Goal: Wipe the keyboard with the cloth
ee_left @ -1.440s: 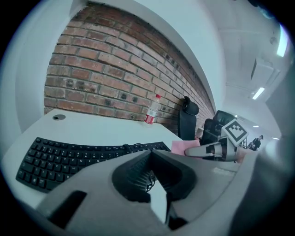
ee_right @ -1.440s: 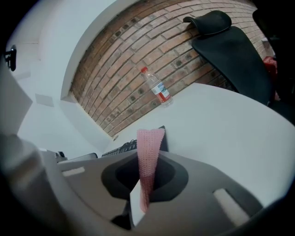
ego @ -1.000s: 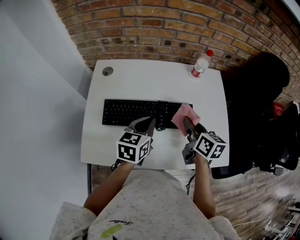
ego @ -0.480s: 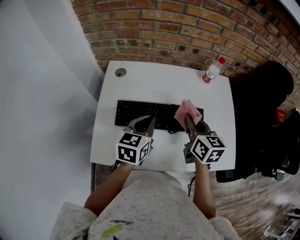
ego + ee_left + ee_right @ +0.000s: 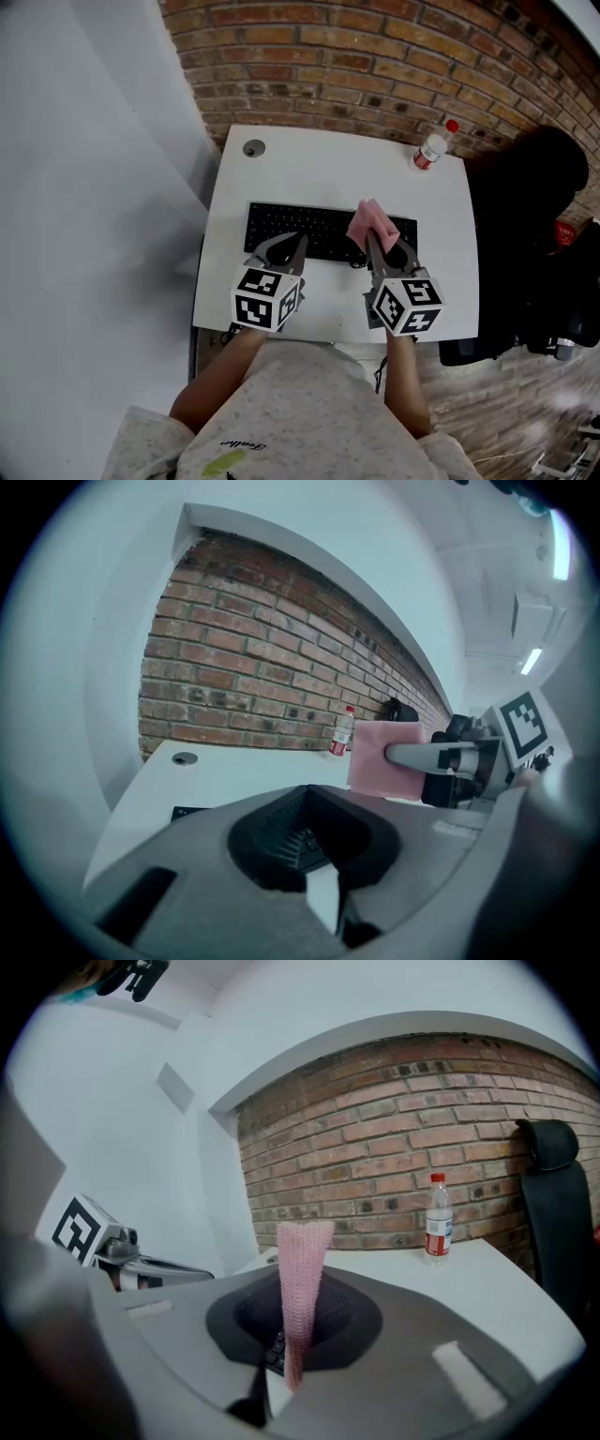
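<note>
bright, even light | fisheye edges | near parts blurred

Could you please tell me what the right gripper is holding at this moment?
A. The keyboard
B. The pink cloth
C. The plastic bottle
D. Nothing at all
B: the right gripper view shows the pink cloth pinched between the fingers of the right gripper, raised over the right end of the keyboard.
</note>
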Motion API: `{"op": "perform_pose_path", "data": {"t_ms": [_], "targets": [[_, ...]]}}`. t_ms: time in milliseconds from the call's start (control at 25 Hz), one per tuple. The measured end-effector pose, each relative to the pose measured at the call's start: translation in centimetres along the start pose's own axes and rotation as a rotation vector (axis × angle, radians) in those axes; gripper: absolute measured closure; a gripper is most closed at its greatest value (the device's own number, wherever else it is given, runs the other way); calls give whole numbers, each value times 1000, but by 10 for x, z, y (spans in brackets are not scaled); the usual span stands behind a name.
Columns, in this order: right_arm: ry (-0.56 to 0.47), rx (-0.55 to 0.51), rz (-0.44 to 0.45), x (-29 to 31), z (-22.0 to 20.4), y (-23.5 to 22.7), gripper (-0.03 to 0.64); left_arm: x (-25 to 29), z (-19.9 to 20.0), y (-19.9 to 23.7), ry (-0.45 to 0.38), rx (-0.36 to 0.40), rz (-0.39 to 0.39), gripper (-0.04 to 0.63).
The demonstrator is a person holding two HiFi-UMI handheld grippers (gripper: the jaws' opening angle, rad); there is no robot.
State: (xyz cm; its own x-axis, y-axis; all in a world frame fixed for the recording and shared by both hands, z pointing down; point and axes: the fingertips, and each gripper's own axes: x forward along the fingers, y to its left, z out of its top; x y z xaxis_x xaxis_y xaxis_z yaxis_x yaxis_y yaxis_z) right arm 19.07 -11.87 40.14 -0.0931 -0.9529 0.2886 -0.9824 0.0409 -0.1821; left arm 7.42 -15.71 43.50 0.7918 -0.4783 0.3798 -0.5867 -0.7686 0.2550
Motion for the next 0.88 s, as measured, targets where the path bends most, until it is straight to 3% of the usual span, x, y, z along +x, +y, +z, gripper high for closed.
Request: {"op": "perform_pose_path", "data": {"t_ms": [880], "targets": [[-5,-10,-45,-7,-1,5,595,-6,-2,2,3,-7,-29,600]]}}
